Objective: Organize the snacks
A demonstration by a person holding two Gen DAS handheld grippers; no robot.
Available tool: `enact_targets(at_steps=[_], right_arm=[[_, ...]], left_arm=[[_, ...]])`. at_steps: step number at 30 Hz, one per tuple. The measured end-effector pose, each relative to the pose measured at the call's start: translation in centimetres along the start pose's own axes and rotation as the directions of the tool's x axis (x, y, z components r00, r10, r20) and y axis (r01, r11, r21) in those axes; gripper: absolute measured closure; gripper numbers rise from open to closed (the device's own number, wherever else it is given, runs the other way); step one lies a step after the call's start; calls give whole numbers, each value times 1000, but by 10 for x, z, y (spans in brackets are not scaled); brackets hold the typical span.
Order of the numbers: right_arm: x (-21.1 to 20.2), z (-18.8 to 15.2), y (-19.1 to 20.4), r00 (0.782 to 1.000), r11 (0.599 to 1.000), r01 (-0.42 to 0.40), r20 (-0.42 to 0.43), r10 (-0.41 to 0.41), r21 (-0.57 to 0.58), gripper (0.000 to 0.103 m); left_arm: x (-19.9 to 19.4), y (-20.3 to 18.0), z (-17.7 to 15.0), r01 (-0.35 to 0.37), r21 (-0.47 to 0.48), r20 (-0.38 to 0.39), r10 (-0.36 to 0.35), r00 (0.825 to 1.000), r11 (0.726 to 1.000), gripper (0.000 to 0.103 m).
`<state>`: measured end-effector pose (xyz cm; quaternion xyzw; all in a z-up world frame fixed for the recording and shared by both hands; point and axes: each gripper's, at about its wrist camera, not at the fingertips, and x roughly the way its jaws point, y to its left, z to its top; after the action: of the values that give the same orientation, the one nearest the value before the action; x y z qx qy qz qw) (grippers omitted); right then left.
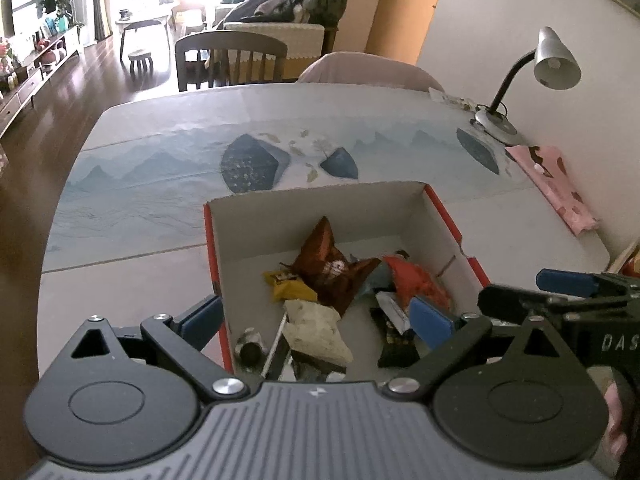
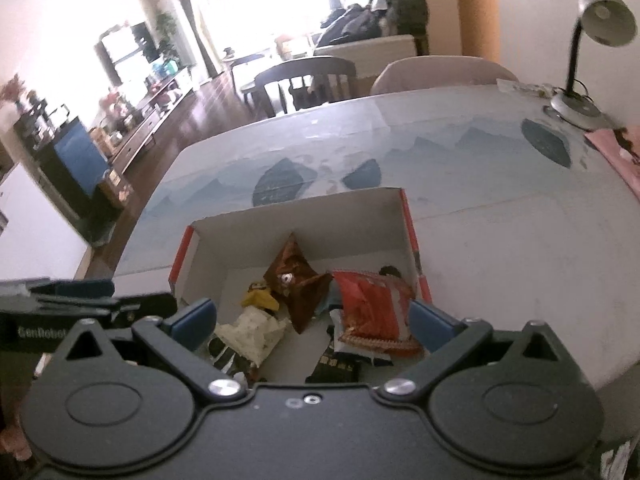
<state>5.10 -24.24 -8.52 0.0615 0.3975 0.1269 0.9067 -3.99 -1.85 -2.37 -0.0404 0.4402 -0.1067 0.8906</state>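
A cardboard box [image 1: 320,204] with red outer sides and a pale inside sits on the table and holds several snack packets. Among them are a brown packet [image 1: 328,264], a red packet [image 1: 416,280], a yellow one [image 1: 290,288] and a white one [image 1: 316,328]. My left gripper [image 1: 316,318] hangs over the box's near end, open, with nothing between its blue pads. The right wrist view shows the same box [image 2: 304,216], with the red packet [image 2: 372,308] and brown packet [image 2: 296,276]. My right gripper [image 2: 316,320] hangs open above them, holding nothing.
A table [image 1: 160,216] with a blue mountain-print cloth carries the box. A grey desk lamp [image 1: 556,60] stands at the back right, a pink cloth [image 1: 556,184] lies near it. Chairs [image 1: 230,60] stand behind the table. The right gripper's body [image 1: 580,292] shows at the right edge.
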Motion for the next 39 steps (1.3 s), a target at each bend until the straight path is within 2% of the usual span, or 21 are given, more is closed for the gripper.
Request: enact_targets(at_steps=[5, 14, 25, 31, 39], right_arm=[[-9, -6, 5, 1000, 1000, -3, 18, 2, 10, 0], [-22, -9, 17, 994, 998, 67, 89, -66, -17, 0], [-11, -9, 6, 993, 993, 113, 16, -113, 39, 0], [-13, -10, 0, 995, 993, 102, 11, -103, 58, 0], [-18, -11, 3, 995, 995, 94, 32, -95, 28, 0]], left_arm=[[-5, -3, -3, -21, 11, 14, 21, 1000, 1000, 3], [-9, -5, -3, -26, 17, 25, 26, 999, 1000, 3], [-9, -9, -2, -23, 25, 28, 22, 999, 999, 3], [-8, -8, -2, -22, 10, 26, 22, 999, 1000, 3], [-11, -6, -4, -39, -4, 34, 39, 999, 999, 3]])
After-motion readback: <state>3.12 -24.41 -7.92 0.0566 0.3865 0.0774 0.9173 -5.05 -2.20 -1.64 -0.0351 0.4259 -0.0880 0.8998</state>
